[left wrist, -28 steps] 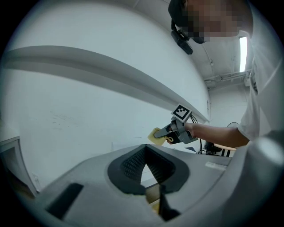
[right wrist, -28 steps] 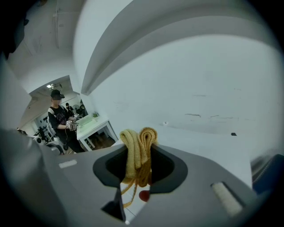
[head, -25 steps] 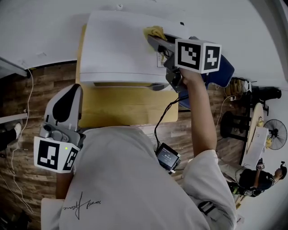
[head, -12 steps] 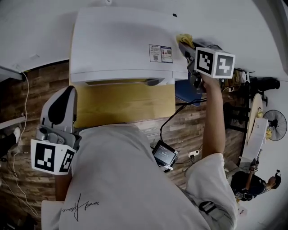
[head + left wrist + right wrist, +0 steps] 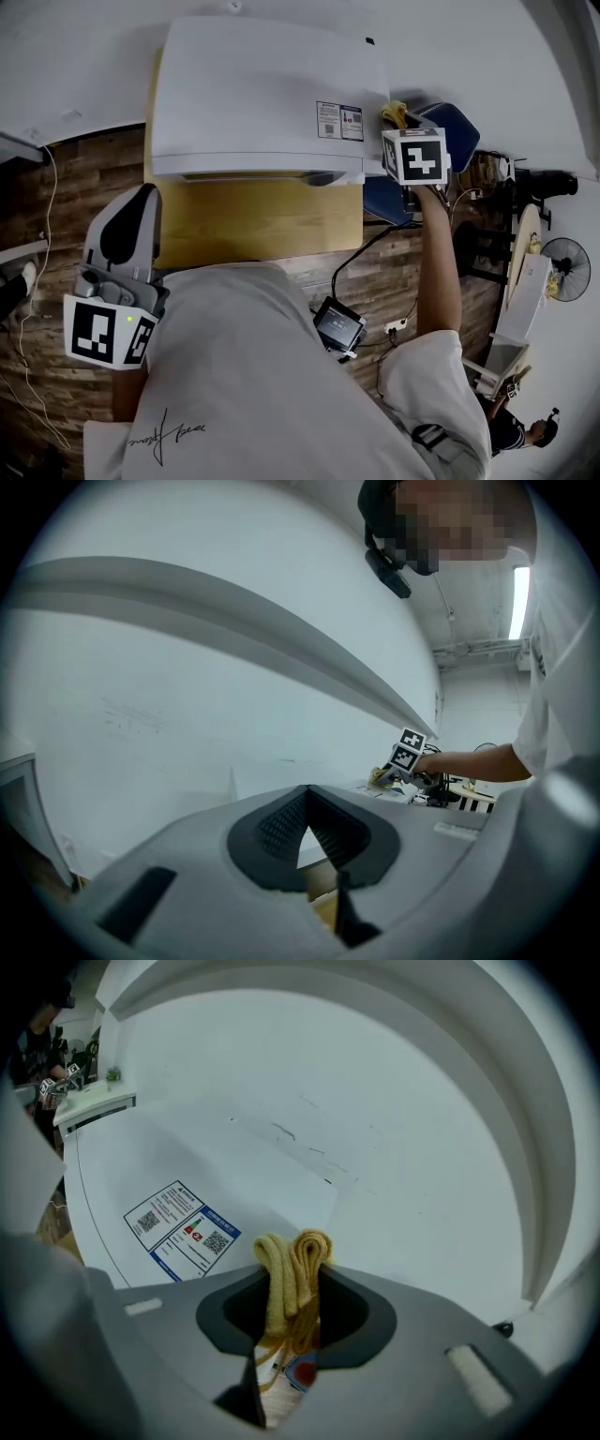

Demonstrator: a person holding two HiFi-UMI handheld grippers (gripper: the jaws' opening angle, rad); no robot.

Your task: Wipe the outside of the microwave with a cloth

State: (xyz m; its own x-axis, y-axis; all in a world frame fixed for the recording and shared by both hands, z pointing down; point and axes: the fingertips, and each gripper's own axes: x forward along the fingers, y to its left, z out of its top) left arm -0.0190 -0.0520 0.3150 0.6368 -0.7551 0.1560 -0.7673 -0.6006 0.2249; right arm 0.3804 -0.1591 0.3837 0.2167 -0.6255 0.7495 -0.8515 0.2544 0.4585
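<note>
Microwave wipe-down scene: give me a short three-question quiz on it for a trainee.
1. True or false: the left claw holds the folded yellow cloth.
2. Where is the right claw relative to the white box-shaped microwave?
A. At its right end, by the printed label
B. At its left end
C. Under its door
3. Fill in: the microwave stands on a light ___ tabletop.

Key
1. False. The left claw is shut on nothing, down at the person's side; the right claw grips the cloth.
2. A
3. wooden
</note>
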